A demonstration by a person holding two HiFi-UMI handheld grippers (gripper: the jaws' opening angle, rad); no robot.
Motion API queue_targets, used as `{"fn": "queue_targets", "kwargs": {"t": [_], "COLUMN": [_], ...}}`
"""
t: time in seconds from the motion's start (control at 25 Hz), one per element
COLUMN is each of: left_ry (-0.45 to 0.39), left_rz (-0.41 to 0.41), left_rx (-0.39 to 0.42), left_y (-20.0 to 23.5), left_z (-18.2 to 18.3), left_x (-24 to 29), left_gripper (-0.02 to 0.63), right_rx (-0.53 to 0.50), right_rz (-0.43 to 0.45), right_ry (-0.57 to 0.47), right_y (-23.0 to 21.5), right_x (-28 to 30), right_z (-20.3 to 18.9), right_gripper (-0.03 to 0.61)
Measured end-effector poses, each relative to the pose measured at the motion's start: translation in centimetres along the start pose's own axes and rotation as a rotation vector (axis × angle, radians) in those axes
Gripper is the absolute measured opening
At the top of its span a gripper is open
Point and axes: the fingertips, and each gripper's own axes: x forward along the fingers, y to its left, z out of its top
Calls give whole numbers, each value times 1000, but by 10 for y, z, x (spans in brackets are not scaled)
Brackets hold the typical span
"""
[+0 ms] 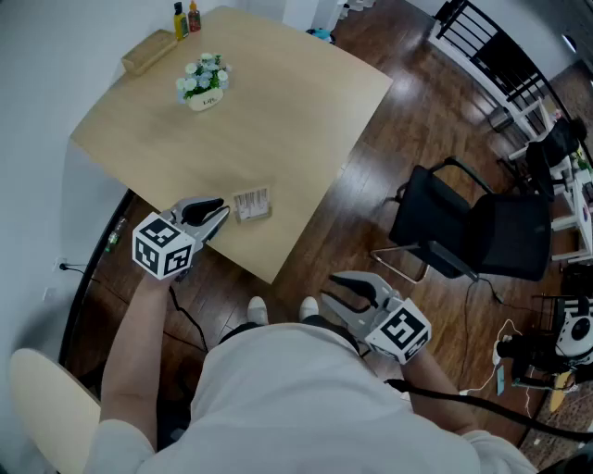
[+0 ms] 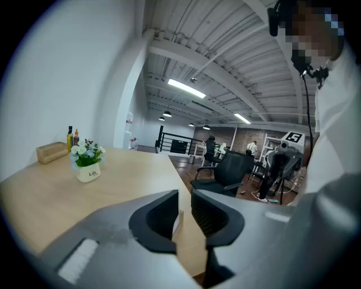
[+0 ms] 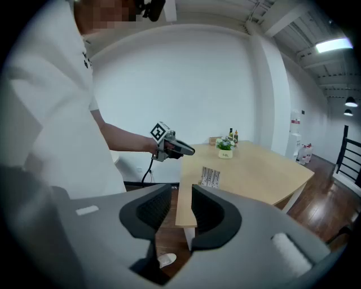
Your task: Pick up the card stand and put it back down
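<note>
While left gripper (image 1: 222,211) aims at the card stand (image 1: 252,204), right gripper (image 1: 329,289) hangs low, fingers (image 3: 211,213) all apart

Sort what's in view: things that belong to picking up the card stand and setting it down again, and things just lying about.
Part of the job:
- card stand, standing near the table's near edge
- left gripper, jaws apart, right beside the stand

Just lying about:
- flower pot
- wooden box
- two bottles
- black chair
- right gripper, open, empty, off the table
</note>
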Motion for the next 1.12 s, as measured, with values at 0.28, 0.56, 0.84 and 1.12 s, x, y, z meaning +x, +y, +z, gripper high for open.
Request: {"fn": "queue_targets", "kwargs": {"t": [0.28, 0.56, 0.84, 1.12], "left_ry": [98, 149, 157, 153], "left_rz": [-54, -115, -126, -148], "left_rx": [15, -12, -14, 9], "left_y": [33, 36, 34, 29], "left_z": [-18, -35, -42, -44], "left_x": [45, 71, 80, 79], "left_gripper": [92, 97, 41, 18], "right_rx": [67, 139, 152, 152], "right_rz": [-79, -103, -114, -111], "right_ry": [-1, 14, 23, 28], "right_y": [-23, -27, -29, -24], "right_x": [-3, -8, -10, -5], "right_z": [-6, -20, -25, -29], "right_gripper": [118, 118, 118, 118]}}
